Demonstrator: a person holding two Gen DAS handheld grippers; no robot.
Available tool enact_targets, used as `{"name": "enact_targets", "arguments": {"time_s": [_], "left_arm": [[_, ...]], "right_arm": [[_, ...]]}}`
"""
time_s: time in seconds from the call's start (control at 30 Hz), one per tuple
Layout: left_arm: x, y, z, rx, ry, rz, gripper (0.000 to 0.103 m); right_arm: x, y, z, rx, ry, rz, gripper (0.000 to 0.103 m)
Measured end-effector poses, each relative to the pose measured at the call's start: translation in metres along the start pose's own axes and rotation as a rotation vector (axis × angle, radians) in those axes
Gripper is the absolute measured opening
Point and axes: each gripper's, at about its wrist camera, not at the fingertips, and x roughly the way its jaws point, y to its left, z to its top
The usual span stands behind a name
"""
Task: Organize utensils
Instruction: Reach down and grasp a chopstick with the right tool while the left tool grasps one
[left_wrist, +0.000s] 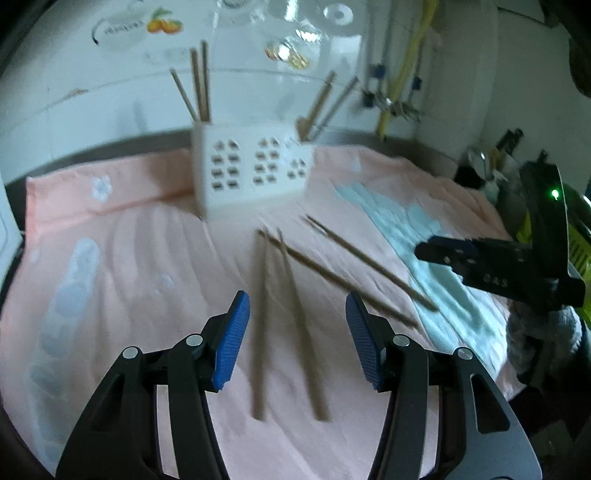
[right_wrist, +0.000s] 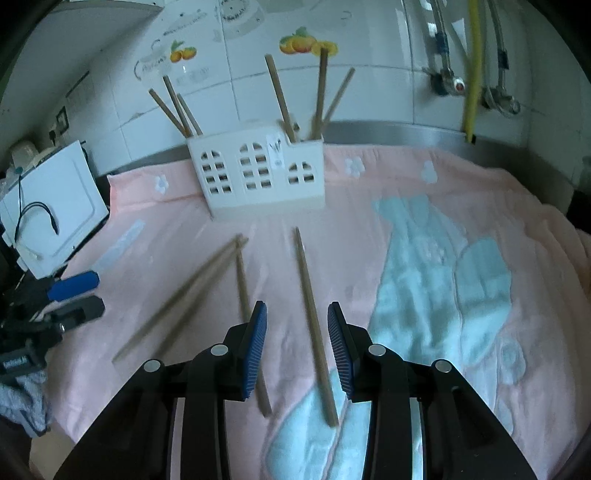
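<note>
A white utensil holder (left_wrist: 255, 171) (right_wrist: 258, 170) with arched cut-outs stands at the back of a pink towel (left_wrist: 129, 258) (right_wrist: 369, 206). Brown chopsticks stand in its left and right ends. Several loose chopsticks lie on the towel in front of it. My left gripper (left_wrist: 297, 339) is open, hovering with two chopsticks (left_wrist: 291, 325) between its blue pads. My right gripper (right_wrist: 297, 350) is open, with one chopstick (right_wrist: 314, 325) lying between its pads; another chopstick (right_wrist: 245, 295) runs under its left pad. Each gripper shows at the edge of the other's view (left_wrist: 480, 258) (right_wrist: 74, 295).
A white tiled wall with fruit stickers (right_wrist: 303, 42) runs behind. Pipes and a yellow hose (right_wrist: 474, 66) hang at the right. A white appliance (right_wrist: 55, 206) with a black cable stands left of the towel. Dishes and clutter (left_wrist: 491, 166) sit at the far right.
</note>
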Motion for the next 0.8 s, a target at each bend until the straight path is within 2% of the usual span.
{"name": "enact_targets", "arguments": {"time_s": [0.13,0.2,0.3,0.37,0.43,0.53,0.8], "left_arm": [[0.018,-0.012,-0.011,0.003,0.056,-0.034,0.046],[0.026,-0.015,-0.014,0.008,0.073,-0.030,0.045],[0.037,-0.015,-0.016,0.004,0.099,-0.014,0.036],[0.045,-0.010,-0.017,-0.025,0.122,-0.011,0.028],[0.052,-0.003,-0.020,-0.060,0.141,-0.005,0.025],[0.058,0.001,-0.021,-0.083,0.153,-0.005,0.024],[0.069,-0.006,-0.025,-0.059,0.183,0.026,0.020]], "right_arm": [[0.005,-0.006,-0.013,0.018,0.026,-0.002,0.034],[0.007,-0.008,-0.018,0.022,0.039,-0.003,0.034],[0.011,-0.011,-0.023,0.025,0.056,-0.004,0.033],[0.014,-0.013,-0.026,0.028,0.064,-0.003,0.032],[0.015,-0.014,-0.029,0.033,0.068,-0.001,0.032],[0.018,-0.015,-0.031,0.037,0.075,0.004,0.030],[0.030,-0.019,-0.034,0.048,0.105,0.012,0.023]]}}
